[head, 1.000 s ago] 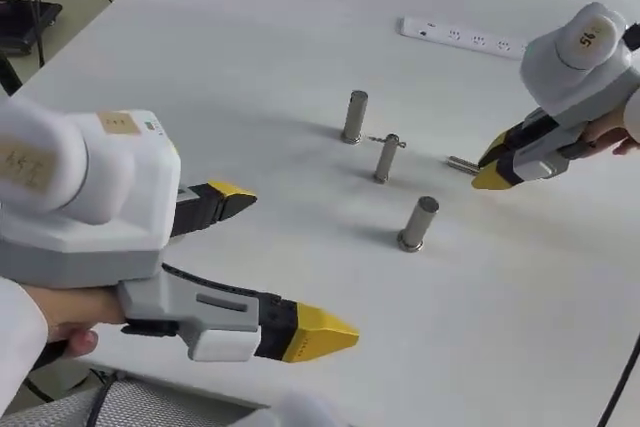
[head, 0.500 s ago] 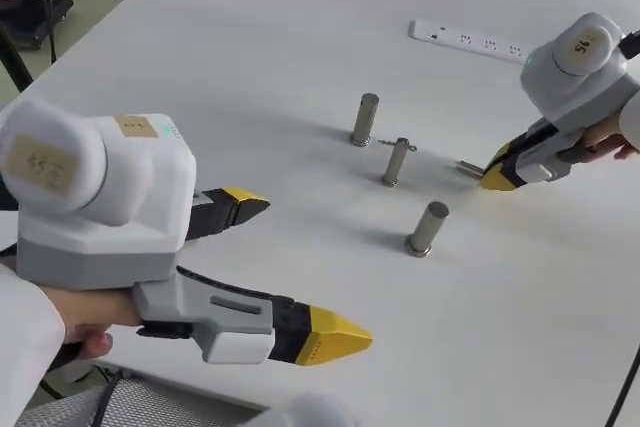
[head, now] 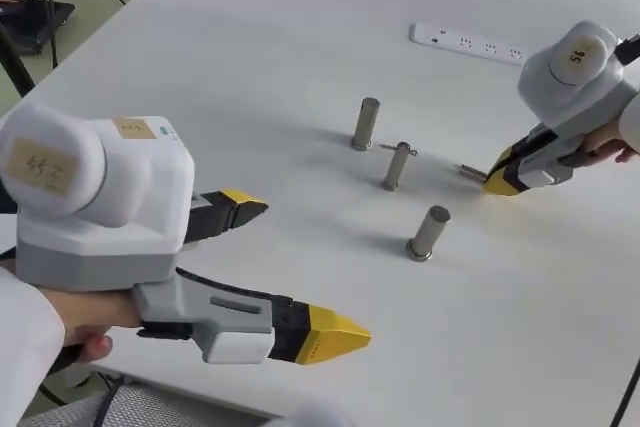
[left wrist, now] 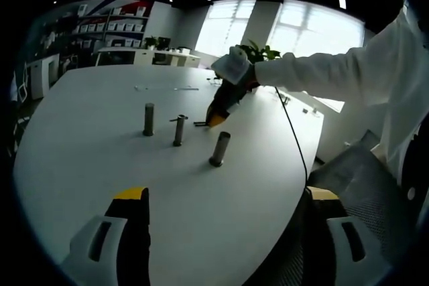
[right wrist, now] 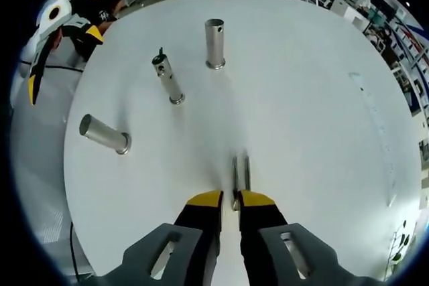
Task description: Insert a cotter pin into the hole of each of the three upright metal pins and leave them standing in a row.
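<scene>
Three upright metal pins stand in a diagonal row: far [head: 366, 123], middle [head: 397, 166], near [head: 429, 233]. The middle pin carries a cotter pin [head: 398, 150] through its top hole. My right gripper [head: 497, 183] is low on the table to the right of the row. Its jaws are shut on the end of a loose cotter pin [right wrist: 239, 172] that lies on the white table [head: 250, 67] and sticks out toward the row [head: 472, 173]. My left gripper [head: 295, 267] hovers open and empty at the near left, its jaws [left wrist: 228, 232] wide apart facing the pins [left wrist: 179, 130].
A white power strip [head: 468, 40] lies at the far side of the table. The table's near edge runs just under my left gripper. A person's white sleeve [left wrist: 315, 72] reaches in behind the right gripper [left wrist: 218, 113].
The right gripper has settled a little lower at the loose cotter pin. The left gripper has barely moved. The pins stand as before.
</scene>
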A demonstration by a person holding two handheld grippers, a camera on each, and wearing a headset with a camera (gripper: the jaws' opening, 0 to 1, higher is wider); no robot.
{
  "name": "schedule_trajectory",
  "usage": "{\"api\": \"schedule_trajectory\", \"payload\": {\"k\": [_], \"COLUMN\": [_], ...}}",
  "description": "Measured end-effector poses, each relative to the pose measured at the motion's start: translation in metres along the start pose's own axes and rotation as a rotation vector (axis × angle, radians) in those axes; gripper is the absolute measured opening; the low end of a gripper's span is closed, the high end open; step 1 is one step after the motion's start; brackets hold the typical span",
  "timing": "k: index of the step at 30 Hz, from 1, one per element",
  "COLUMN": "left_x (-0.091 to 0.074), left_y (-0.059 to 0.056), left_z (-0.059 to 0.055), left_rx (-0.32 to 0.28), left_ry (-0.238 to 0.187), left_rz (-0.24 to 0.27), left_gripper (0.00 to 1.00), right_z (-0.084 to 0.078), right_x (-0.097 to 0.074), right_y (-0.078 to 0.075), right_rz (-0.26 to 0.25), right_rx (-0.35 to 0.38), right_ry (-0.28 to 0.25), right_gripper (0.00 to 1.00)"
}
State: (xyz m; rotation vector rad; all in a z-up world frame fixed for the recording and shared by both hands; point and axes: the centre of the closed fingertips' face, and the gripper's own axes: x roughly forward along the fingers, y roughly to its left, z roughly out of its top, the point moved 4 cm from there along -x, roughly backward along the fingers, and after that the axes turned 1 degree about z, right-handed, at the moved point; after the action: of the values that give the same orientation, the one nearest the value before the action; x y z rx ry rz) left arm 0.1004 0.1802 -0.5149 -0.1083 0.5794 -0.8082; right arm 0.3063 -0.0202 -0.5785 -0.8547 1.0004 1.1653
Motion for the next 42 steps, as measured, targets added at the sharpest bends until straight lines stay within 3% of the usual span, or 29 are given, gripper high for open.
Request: {"api": "schedule_trajectory", "payload": {"k": [1,5,7,10,15,19,24,32,34,36,39,42], "left_x": [0.0,0.0,0.0,0.0,0.001,0.003,0.003,0.011,0.015,0.018,0.023,0.029], "left_y": [0.0,-0.001,0.0,0.0,0.001,0.002,0.004,0.005,0.006,0.006,0.006,0.008], "left_z": [0.0,-0.001,-0.002,-0.002,-0.002,0.0,0.011,0.025,0.029,0.035,0.047,0.063], "left_rx": [0.0,0.001,0.003,0.002,0.008,0.022,0.02,0.031,0.033,0.037,0.01,-0.058], "left_ry": [-0.001,0.005,0.009,0.012,0.018,0.023,-0.016,-0.029,-0.028,-0.039,-0.077,-0.138], "left_rz": [0.001,0.0,0.002,0.001,0.001,-0.003,-0.007,-0.014,-0.016,-0.017,-0.031,-0.044], "left_gripper": [0.95,0.94,0.94,0.94,0.94,0.92,0.92,0.87,0.86,0.85,0.82,0.68], "right_z": [0.003,0.002,0.002,0.002,0.003,0.003,0.003,0.01,0.01,0.012,0.015,0.017], "right_x": [0.0,-0.002,-0.002,-0.001,-0.001,-0.002,-0.004,-0.027,-0.035,-0.043,-0.058,-0.07], "right_y": [-0.001,-0.002,-0.001,0.001,0.004,0.007,0.01,0.011,0.003,0.009,0.022,0.036], "right_rz": [-0.002,-0.027,-0.028,-0.032,-0.051,-0.063,-0.069,-0.135,-0.157,-0.176,-0.209,-0.239], "right_rx": [-0.007,0.003,0.05,0.0,-0.026,-0.063,-0.076,-0.069,-0.072,-0.079,-0.097,-0.139], "right_ry": [-0.019,-0.009,-0.004,0.007,0.017,0.002,-0.012,-0.143,-0.177,-0.205,-0.271,-0.315], "right_gripper": [0.03,0.0,0.0,0.0,0.0,0.0,0.0,0.0,0.0,0.0,0.0,0.0]}}
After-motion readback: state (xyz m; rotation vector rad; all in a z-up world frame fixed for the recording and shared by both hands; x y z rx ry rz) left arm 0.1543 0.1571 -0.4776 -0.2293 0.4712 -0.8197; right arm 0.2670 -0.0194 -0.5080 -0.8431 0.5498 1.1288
